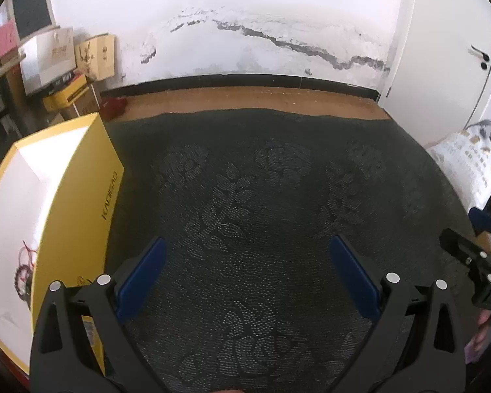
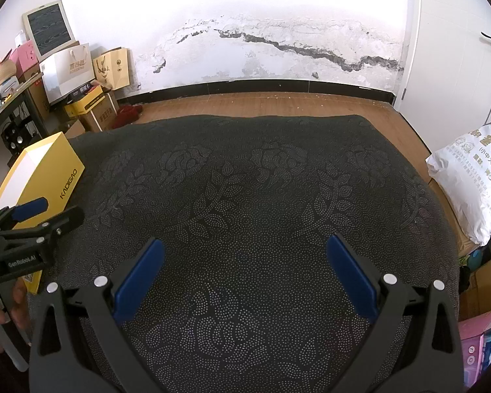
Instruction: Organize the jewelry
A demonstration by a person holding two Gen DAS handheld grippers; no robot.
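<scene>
A yellow box (image 1: 78, 203) with a white inside stands open on the left of a dark patterned cloth (image 1: 262, 196). Beaded jewelry, pink and dark red (image 1: 24, 270), lies inside it near the front. My left gripper (image 1: 247, 249) is open and empty over the cloth, just right of the box. My right gripper (image 2: 245, 245) is open and empty over the middle of the cloth (image 2: 262, 180). The box (image 2: 54, 177) and the left gripper (image 2: 45, 213) show at the left of the right wrist view. The right gripper's body (image 1: 474, 262) shows at the right edge of the left wrist view.
The cloth covers a raised surface; wooden floor (image 2: 278, 104) and a cracked white wall lie beyond. Cardboard boxes and paper bags (image 2: 81, 75) are stacked far left. A white plastic sack (image 2: 474, 180) sits on boxes at the right. A white door (image 2: 458, 49) is far right.
</scene>
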